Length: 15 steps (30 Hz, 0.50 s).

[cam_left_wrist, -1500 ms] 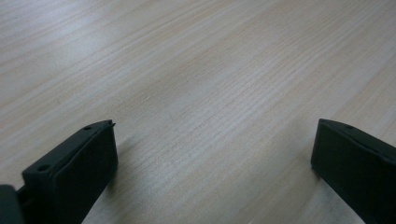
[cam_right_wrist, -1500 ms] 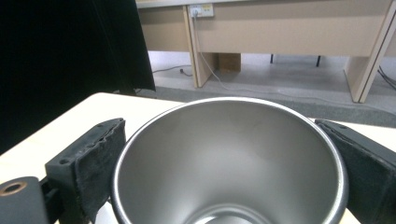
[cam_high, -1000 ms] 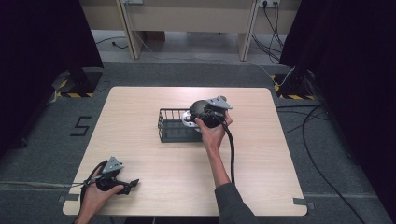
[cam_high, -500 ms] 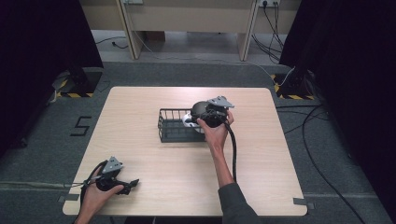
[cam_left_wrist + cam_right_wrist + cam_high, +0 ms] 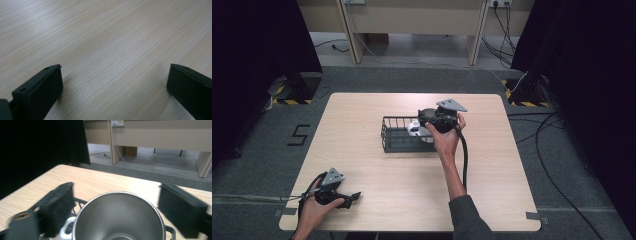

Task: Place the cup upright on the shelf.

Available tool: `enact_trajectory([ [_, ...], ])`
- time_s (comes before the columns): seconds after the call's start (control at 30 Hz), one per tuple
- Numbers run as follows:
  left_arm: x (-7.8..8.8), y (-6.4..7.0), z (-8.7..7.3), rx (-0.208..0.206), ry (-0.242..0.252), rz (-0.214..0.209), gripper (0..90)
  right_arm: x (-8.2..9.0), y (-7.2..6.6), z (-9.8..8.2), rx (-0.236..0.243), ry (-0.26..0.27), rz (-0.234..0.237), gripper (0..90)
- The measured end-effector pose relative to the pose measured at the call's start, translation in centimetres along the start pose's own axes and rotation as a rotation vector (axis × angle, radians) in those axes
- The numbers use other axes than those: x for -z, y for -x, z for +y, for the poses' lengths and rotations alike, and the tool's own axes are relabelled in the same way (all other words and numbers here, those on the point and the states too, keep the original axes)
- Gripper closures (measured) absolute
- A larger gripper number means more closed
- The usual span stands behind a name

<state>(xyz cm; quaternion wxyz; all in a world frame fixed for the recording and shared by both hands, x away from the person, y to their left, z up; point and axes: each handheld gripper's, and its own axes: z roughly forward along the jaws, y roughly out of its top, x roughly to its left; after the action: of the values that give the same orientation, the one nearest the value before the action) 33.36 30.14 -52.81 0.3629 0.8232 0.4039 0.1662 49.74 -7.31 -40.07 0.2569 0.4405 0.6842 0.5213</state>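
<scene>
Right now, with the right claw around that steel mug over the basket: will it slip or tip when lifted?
The steel mug looks rigid and smooth, so probably slippery against flat pads. It seems empty, likely light. Its white handle sits off to one side, so it may swing slightly. The wire basket could snag it.

Left hand-held gripper [image 5: 353, 196] low at near left, jaws spread wide; right hand-held gripper [image 5: 424, 123] raised mid-table, jaws apart.

Overhead forward-down view; two close jaw-level table [image 5: 377, 195] views
</scene>
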Motion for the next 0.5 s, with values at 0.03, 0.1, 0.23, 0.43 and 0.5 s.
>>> enact_trajectory([
  [0.03,0.0,0.0,0.0,0.000,0.001,0.000,0.0,0.2,0.0,0.0,0.002,0.001,0.003,11.9],
  [0.1,0.0,0.0,0.0,0.000,0.000,0.000,0.0,0.4,0.1,0.0,0.009,-0.011,0.000,16.1],
  [0.23,0.0,0.0,0.0,0.000,0.000,0.000,0.0,1.0,0.3,-0.2,0.015,-0.004,0.011,14.7],
  [0.43,0.0,0.0,0.0,0.000,0.000,0.000,0.0,2.1,0.3,0.0,0.029,-0.007,0.023,15.0],
  [0.5,0.0,0.0,0.0,0.000,0.000,0.000,0.0,2.5,0.3,-0.1,0.031,-0.003,0.030,14.9],
])
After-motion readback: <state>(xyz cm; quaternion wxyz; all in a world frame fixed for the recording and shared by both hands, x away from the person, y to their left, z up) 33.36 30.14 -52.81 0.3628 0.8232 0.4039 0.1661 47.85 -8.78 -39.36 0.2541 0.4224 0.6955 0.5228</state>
